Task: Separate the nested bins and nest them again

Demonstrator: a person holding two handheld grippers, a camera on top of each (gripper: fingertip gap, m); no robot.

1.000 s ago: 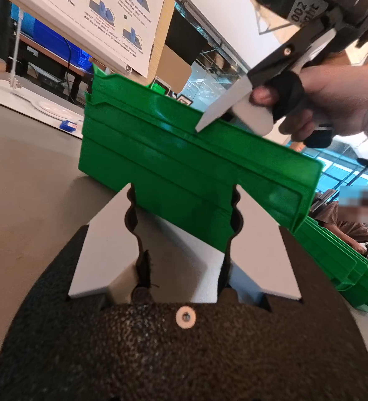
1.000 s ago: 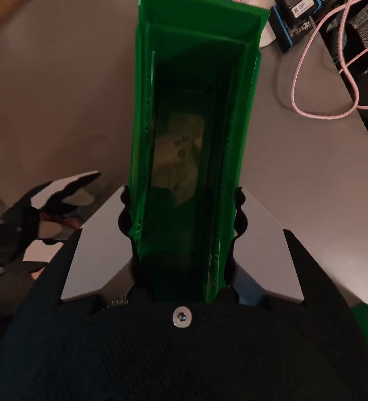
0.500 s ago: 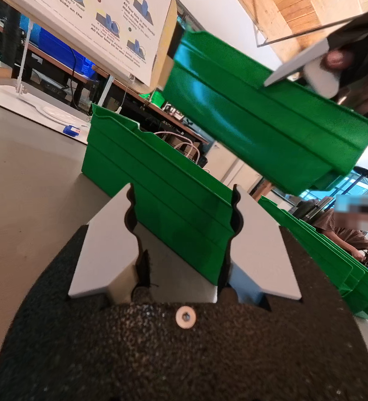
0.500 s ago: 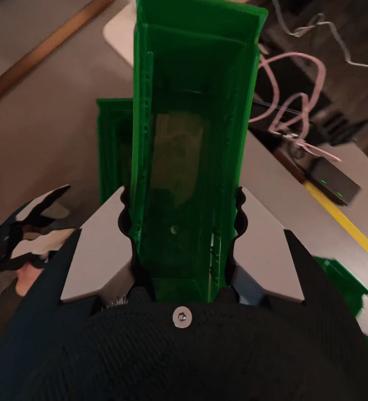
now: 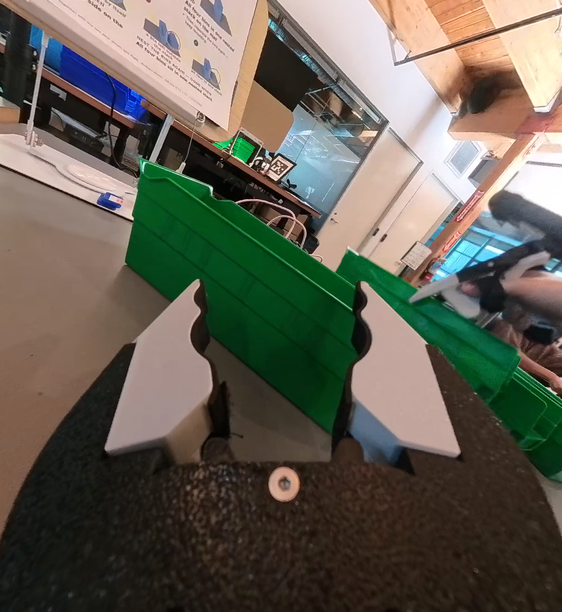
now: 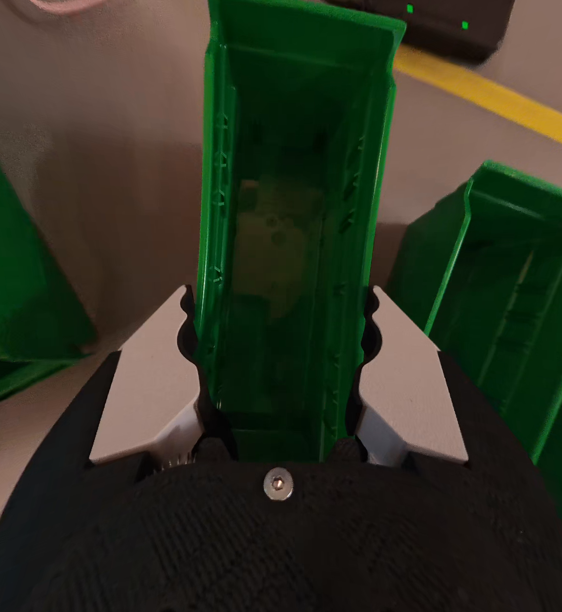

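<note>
Green bin, long and narrow, open-topped: clamped across its two long walls by my right tool, seen from above; it holds nothing, only a pale reflection on its floor. Second green bin, also with nothing in it, stands on the grey bench just to the right; a third green bin lies at the left edge, its inside hidden. My left tool sits low over the bench, fingers spread and gripping nothing, facing the side wall of a green bin that stands near it; its inside cannot be seen. More green bins sit beyond. Instruction sheet, white with blue pictures and printed text, hangs behind. Small blue item lies on a white mat.
</note>
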